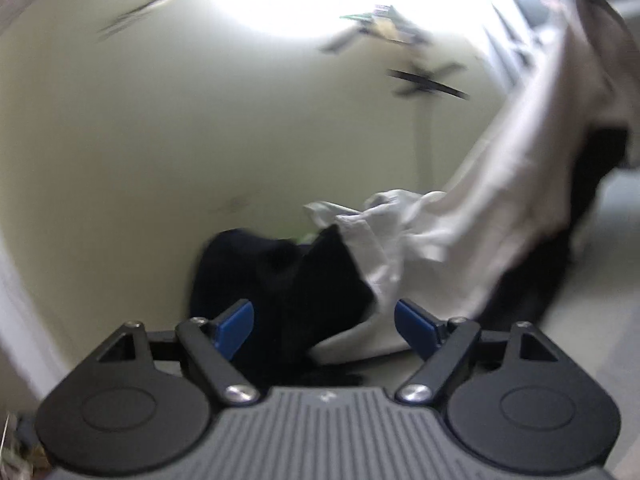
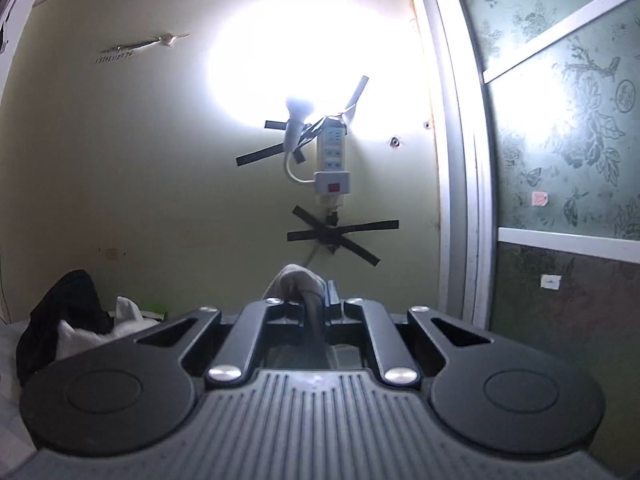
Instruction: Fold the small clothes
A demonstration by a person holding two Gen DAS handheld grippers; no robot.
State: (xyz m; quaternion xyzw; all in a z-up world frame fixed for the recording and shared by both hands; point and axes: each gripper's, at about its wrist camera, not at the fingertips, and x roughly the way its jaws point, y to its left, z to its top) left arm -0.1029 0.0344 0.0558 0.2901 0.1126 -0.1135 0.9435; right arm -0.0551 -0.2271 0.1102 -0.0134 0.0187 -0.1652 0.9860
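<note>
1. The white garment (image 1: 520, 184) hangs in the air on the right of the left wrist view, stretched up toward the top right corner; its lower end falls onto a pile. It is blurred, so its kind is hard to tell.
2. The right gripper (image 2: 310, 294) has its jaws closed together on a bunch of pale cloth, which I judge to be this same white garment, lifted up.
3. The left gripper (image 1: 324, 322) is spread wide and holds nothing. Between its blue fingertips (image 1: 234, 326) a black garment (image 1: 280, 276) is seen, lying crumpled in the pile.
4. The pile of clothes (image 2: 76, 316) lies on a pale surface (image 1: 600, 320) against the yellowish wall (image 2: 160, 160); black and white pieces are mixed there, none folded.
5. My judgement: the task is at its start. One piece is only raised from the pile; it is not yet laid flat, and no fold is visible. The rest of the pile is left to do.
6. On the wall, a power strip (image 2: 333, 160) is fixed with black tape (image 2: 344, 236), beside a bright lamp (image 2: 298, 110).
</note>
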